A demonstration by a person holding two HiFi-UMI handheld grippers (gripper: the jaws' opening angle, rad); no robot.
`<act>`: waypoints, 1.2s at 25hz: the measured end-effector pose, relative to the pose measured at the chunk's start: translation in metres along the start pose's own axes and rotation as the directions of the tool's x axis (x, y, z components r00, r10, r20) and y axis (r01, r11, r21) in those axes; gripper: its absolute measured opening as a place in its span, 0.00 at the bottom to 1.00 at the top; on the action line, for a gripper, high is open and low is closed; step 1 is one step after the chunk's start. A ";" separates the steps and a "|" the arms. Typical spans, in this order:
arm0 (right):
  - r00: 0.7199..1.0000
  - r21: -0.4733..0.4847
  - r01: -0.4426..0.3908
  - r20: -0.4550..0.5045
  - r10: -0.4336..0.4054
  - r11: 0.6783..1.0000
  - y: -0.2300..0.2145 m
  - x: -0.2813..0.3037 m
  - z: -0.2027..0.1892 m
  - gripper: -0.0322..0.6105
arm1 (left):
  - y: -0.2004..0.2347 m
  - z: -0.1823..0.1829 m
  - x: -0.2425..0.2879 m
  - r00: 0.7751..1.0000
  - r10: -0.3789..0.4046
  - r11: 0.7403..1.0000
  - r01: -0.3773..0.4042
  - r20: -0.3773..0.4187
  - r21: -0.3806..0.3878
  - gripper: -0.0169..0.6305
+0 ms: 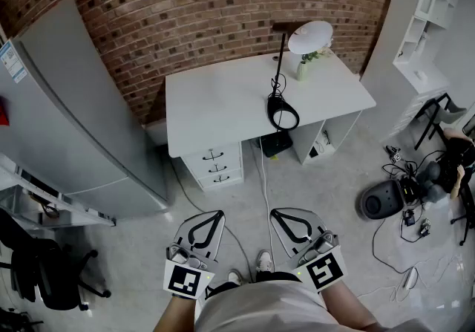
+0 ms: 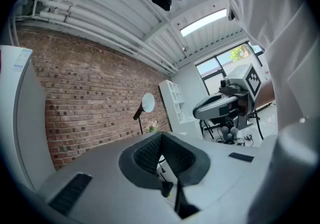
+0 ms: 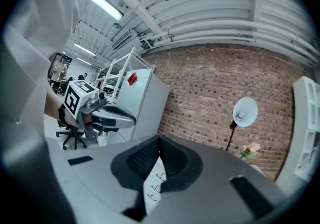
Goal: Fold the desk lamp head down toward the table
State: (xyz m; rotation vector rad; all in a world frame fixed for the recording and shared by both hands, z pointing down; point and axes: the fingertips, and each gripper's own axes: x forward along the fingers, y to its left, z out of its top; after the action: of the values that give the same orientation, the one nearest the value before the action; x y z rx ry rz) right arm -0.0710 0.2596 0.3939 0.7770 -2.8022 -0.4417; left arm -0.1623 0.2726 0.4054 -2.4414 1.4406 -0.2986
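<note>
Red brick wall [image 1: 223, 18] behind a white desk [image 1: 215, 108].

- Desk lamp [image 1: 282, 48] stands at the desk's back right. Black stem upright, white head [image 1: 310, 36] raised, round black base [image 1: 283, 112] near the front edge, cord trailing off the desk.
- Small vase [image 1: 302, 70] just beside the stem, holding pale flowers [image 1: 315, 56].
- Drawer unit [image 1: 215, 163] under the desk: three drawers, all closed, contents hidden.
- Open bay [image 1: 323, 141] beside it holds something too small to identify.
- White shelf unit [image 1: 434, 4] at right, cut off by the frame.
- Left gripper [image 1: 219, 213] and right gripper [image 1: 274, 212] are low by the person's waist, well apart from the desk. On both, the jaws are closed together with nothing between them.
</note>
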 end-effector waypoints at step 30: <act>0.996 0.155 0.093 -0.002 -0.094 0.984 -0.035 0.006 -0.018 0.08 | 0.009 -0.013 0.029 1.000 -0.011 1.000 0.011 0.001 -0.021 0.04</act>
State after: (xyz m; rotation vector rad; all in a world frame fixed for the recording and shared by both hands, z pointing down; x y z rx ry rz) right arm -0.0553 0.2236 0.4000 0.9438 -2.8398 -0.2427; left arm -0.1600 0.2406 0.4151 -2.4671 1.4371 -0.2855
